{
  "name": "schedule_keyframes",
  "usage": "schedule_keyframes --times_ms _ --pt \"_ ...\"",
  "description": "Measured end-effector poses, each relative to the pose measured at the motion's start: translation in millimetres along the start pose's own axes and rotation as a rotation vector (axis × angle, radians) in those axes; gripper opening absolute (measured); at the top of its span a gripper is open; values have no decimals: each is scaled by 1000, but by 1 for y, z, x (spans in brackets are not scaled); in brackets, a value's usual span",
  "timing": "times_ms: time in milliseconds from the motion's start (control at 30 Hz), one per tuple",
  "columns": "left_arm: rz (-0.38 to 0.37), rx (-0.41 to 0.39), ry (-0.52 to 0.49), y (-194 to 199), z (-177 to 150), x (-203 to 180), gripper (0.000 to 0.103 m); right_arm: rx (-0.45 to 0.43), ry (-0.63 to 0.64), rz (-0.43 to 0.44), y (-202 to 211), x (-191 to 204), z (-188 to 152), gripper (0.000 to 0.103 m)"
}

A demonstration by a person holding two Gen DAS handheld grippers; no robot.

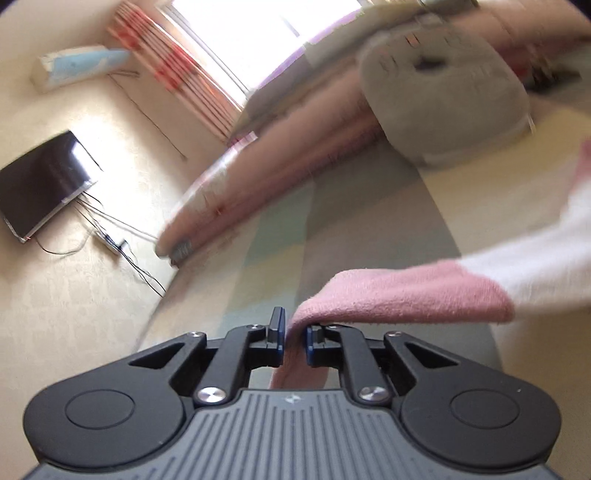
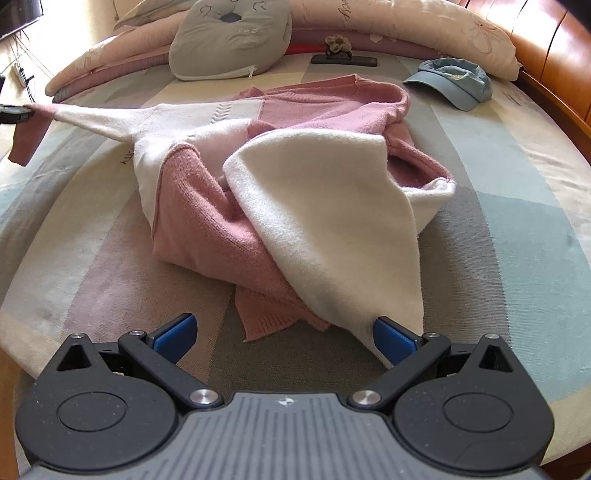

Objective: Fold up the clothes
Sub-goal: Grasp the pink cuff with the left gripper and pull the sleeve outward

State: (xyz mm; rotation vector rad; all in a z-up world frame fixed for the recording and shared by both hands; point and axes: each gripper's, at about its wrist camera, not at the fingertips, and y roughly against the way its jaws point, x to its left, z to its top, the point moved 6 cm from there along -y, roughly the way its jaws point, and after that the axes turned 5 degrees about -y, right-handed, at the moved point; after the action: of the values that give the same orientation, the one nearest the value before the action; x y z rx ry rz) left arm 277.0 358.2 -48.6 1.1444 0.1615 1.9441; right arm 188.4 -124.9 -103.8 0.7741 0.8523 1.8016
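Left gripper (image 1: 294,341) pinches sweater (image 2: 280,192) cuff.

Round bed (image 2: 498,206) w/ pastel patchwork cover, blocks of grey, pale blue, cream & pink. Pink-and-white sweater (image 2: 280,192) lies crumpled mid-bed. Behind it a grey cushion (image 2: 229,37) rests on the cover, leaning on a long pink bolster (image 2: 406,26) along the far edge. Blue cap (image 2: 454,83) sits far right, apart from the sweater. Dark phone (image 2: 343,60) lies flat just beside the cushion.
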Motion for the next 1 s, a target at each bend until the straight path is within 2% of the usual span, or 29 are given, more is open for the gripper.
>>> schedule_keyframes --times_ms 100,233,367,433,533,700,800,1000 --pt "-70 100 41 -13 -35 -3 17 3 10 -3 -1 2 1 103" --pt "-78 205 76 -24 -75 3 20 7 13 -3 -2 3 1 103" --pt "-1 274 54 -24 -97 16 20 4 12 5 0 5 1 103" --pt "-7 285 103 -21 -102 28 20 2 11 11 1 6 0 103" --pt "-34 277 154 -10 -105 38 20 0 11 22 3 8 -1 103" --pt "-106 230 119 10 -98 20 29 -1 18 51 7 16 -4 103" --pt "-142 193 96 18 -92 6 30 -9 31 56 13 20 -7 103" --pt "-330 144 223 4 -88 -10 30 -21 27 35 23 15 -11 103"
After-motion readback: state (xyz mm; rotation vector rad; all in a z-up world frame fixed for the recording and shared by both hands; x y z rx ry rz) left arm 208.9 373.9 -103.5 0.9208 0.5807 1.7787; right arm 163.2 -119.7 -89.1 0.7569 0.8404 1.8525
